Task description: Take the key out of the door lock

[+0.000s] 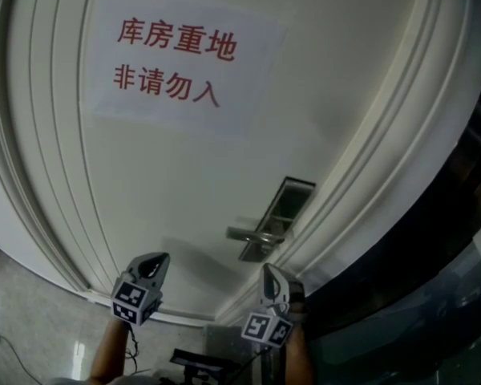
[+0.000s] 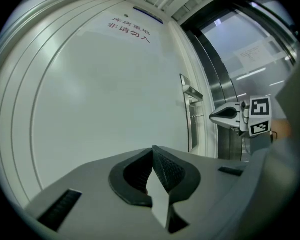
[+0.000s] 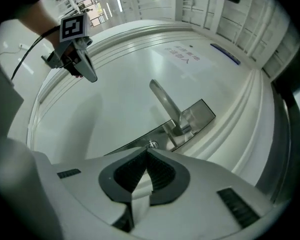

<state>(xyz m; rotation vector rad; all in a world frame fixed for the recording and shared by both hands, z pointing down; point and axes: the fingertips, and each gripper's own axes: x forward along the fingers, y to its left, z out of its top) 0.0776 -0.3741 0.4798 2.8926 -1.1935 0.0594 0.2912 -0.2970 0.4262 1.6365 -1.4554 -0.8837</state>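
You face a smooth white moulded door (image 1: 168,183) with a brushed-steel lock plate (image 3: 202,114) and slim lever handle (image 3: 164,103); your grey left gripper (image 2: 152,151) and right gripper (image 3: 146,152) press ribbed black jaws together, empty, the key (image 3: 151,144) a small shiny nub in the plate just beyond the right jaws.

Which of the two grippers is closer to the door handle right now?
The right gripper, close in front of the lever handle at the door's edge, its shut jaws pointing at the lock plate. The left gripper is off to the side, facing bare door.
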